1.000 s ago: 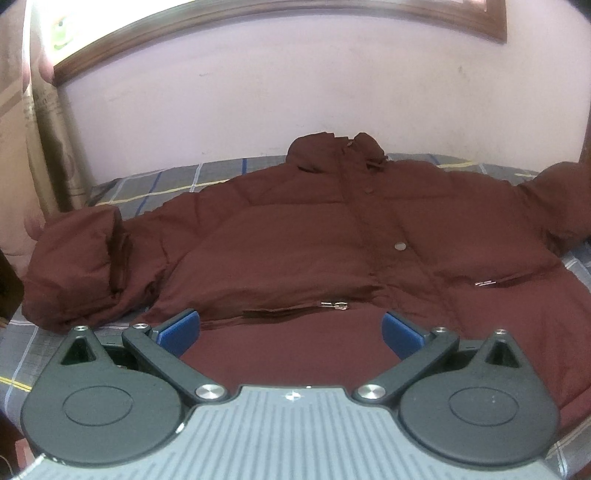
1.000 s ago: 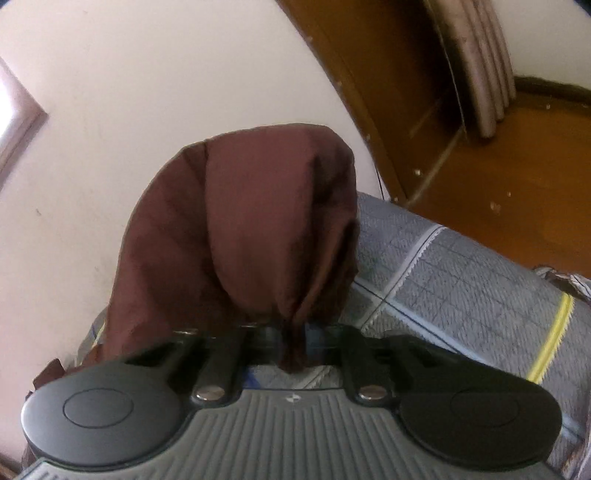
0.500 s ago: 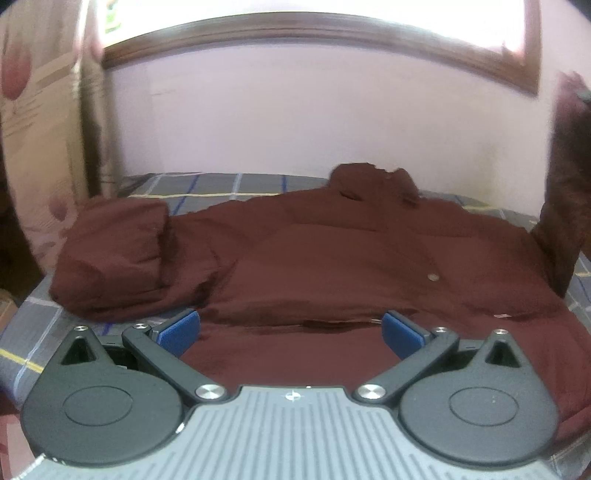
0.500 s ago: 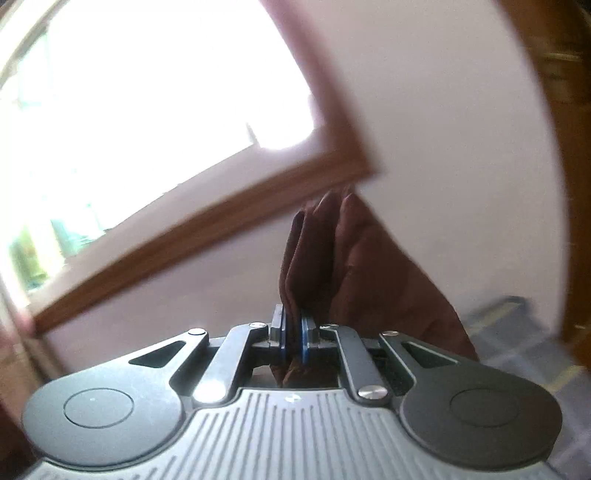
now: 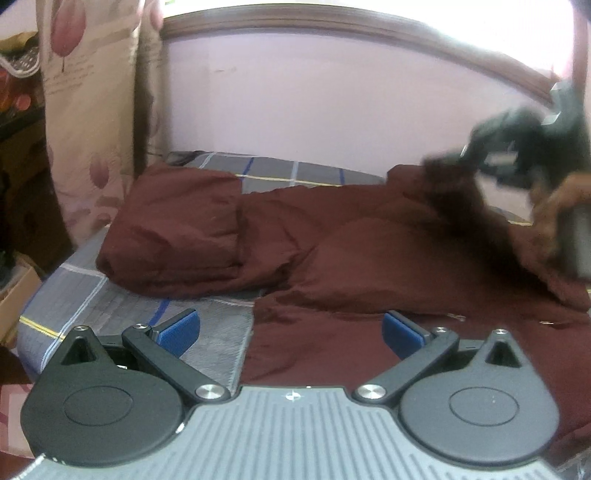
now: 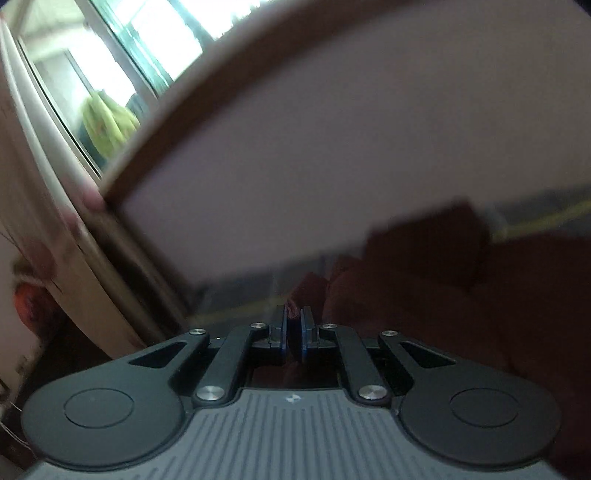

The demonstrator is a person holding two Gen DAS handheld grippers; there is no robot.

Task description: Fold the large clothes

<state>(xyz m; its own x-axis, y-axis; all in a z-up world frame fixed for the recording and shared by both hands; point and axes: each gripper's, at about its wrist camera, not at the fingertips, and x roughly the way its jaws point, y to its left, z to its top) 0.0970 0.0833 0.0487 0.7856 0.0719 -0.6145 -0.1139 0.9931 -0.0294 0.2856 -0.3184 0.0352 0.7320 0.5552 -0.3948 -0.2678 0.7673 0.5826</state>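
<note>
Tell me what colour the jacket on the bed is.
Dark maroon jacket, clearest in the left wrist view.

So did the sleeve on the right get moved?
Yes. The right gripper, shut on the sleeve, has carried it off the bed's edge, up and across the jacket, toward the collar below the window frame.

The jacket (image 5: pixel 332 251) lies spread on the bed (image 5: pixel 85 295), one sleeve (image 5: pixel 173 225) folded at its left. A wall (image 5: pixel 295 103) stands behind, a curtain (image 5: pixel 85 110) at the left.
</note>
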